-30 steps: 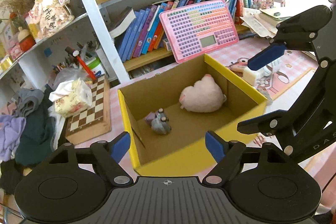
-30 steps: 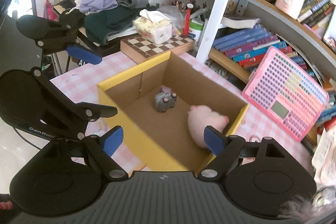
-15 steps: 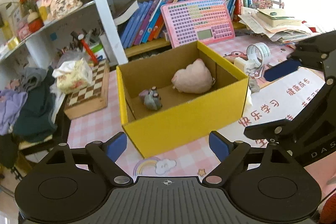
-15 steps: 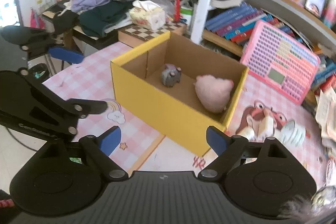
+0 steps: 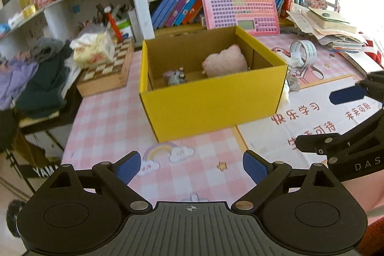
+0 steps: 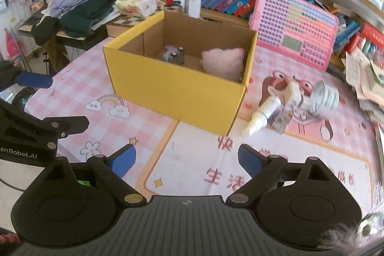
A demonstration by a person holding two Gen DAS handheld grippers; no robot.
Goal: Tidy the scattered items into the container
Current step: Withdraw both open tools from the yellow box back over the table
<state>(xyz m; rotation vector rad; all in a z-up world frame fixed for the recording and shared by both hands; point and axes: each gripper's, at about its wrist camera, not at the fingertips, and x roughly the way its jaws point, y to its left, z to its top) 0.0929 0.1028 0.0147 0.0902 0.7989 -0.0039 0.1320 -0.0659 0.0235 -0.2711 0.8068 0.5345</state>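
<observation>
Both grippers have drawn back from the yellow cardboard box (image 5: 213, 97), which a second ago filled the near view and now sits farther off on the pink checked tablecloth (image 5: 108, 121). Its outer walls are smooth yellow, its inside plain brown corrugated board, and its top is open. Inside lie a fluffy pink plush (image 5: 225, 62) toward the right and a small grey toy (image 5: 174, 76) toward the left, apart from each other. Just right of the box, on the cloth, lie a white plastic bottle (image 6: 261, 115), a roll of tape (image 6: 324, 94) and a small crumpled grey piece (image 6: 279, 121), clustered close together. The left gripper (image 5: 192, 166) hovers over the near cloth, its blue-padded fingers wide apart and holding nothing. The right gripper (image 6: 186, 161) does likewise, fingers spread and empty. Behind the box a pink keyboard toy (image 5: 241, 8) leans against a row of books (image 5: 177, 4), and a wooden chessboard box (image 5: 108, 71) with a tissue pack (image 5: 92, 48) on it stands to the far left.
</observation>
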